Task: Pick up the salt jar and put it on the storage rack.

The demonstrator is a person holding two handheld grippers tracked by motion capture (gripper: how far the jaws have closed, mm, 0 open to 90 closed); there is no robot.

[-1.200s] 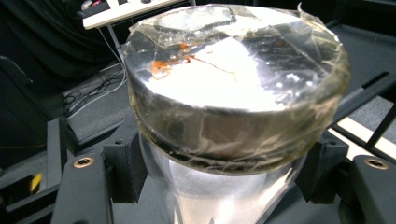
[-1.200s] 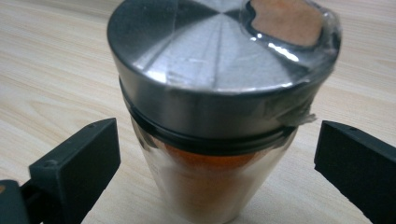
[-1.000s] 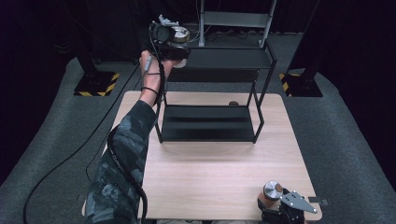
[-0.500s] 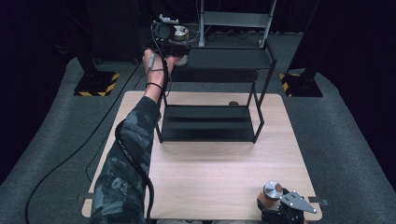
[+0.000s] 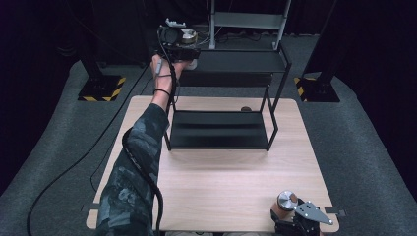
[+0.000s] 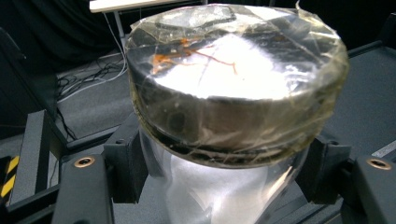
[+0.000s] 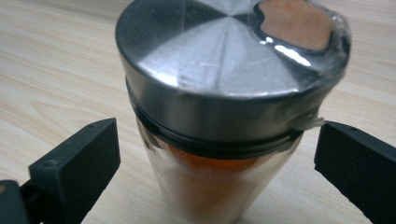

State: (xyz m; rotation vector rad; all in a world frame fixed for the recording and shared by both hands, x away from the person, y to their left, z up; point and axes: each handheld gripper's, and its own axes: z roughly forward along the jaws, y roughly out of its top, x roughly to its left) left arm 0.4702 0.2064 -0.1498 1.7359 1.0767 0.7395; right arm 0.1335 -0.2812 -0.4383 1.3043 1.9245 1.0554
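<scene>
My left gripper (image 5: 179, 45) is raised at the far left end of a black two-shelf rack's top shelf (image 5: 236, 61). It is shut on a clear jar (image 6: 233, 88) with a taped metal lid; both pads press on the glass below the lid. In the high view the jar's lid (image 5: 187, 35) shows above the gripper. My right gripper (image 5: 295, 219) rests at the table's near right corner. An orange-filled jar (image 7: 219, 93) with a steel lid stands on the wood between its jaws, with a gap on each side, so the right gripper (image 7: 217, 158) is open.
The rack's lower shelf (image 5: 219, 130) sits on the wooden table (image 5: 221, 182) at its far middle. A small dark object (image 5: 246, 109) lies on the table behind the rack. Black stands with striped bases (image 5: 101, 91) flank the table on the grey floor.
My left forearm has shifted slightly to the right, and the jar stays gripped by the top shelf's left end. The right gripper and its jar have not moved.
</scene>
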